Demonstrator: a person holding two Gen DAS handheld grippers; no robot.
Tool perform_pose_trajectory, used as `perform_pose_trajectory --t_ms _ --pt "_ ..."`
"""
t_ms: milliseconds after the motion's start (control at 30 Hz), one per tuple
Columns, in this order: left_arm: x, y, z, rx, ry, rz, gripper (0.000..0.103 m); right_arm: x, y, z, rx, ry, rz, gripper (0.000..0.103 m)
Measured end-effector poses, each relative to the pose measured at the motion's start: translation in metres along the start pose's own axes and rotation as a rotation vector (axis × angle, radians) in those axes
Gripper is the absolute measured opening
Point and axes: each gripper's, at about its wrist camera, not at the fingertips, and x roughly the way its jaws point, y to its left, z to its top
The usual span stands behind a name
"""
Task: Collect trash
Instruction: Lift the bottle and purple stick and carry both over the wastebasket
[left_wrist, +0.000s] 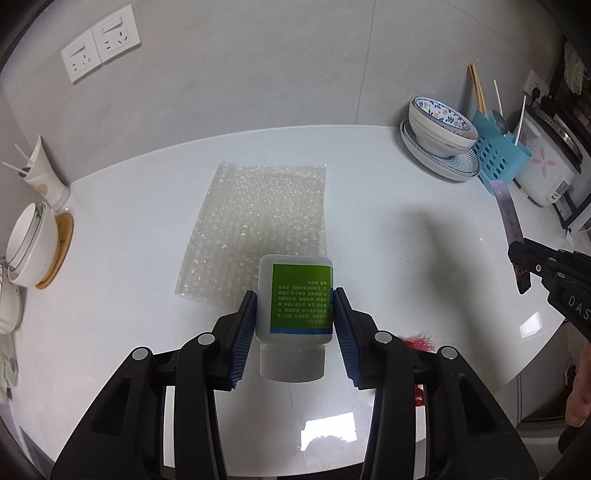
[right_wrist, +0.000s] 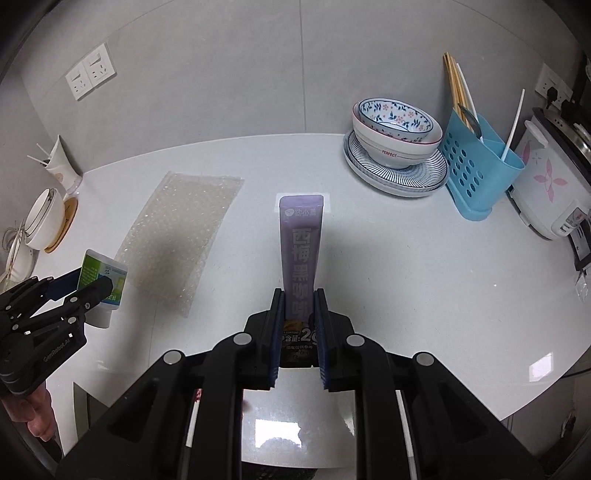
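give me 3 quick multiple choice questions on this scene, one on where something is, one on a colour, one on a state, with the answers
1. Where does the clear bubble-wrap sheet lie?
A. flat on the white table
B. in the blue perforated utensil caddy
C. under the stacked patterned bowls

2. What colour is the label on the small white plastic bottle?
A. red
B. green
C. black

3. What state is the right gripper in?
A. wide open and empty
B. shut on the bubble-wrap sheet
C. shut on the long purple sachet

Answers:
1. A, the sheet is spread on the tabletop ahead of both grippers, apart from the caddy and bowls.
2. B, the left wrist view shows a green label with printed text on the bottle held in the left gripper.
3. C, its blue pads press both sides of the sachet's lower end.
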Motion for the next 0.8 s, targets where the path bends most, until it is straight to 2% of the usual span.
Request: perform_pose_trajectory --t_ms 400,800 --pt "-0.027 -0.008 -0.026 -0.01 -0.016 0.019 0.041 -0.034 -0.002 -0.032 -0.021 -0.036 0.044 0.015" --pt "-0.039 -0.012 -0.062 -0.045 0.001 0.011 0.041 -0.051 -0.004 -0.067 -0.031 -0.032 0.08 0.015"
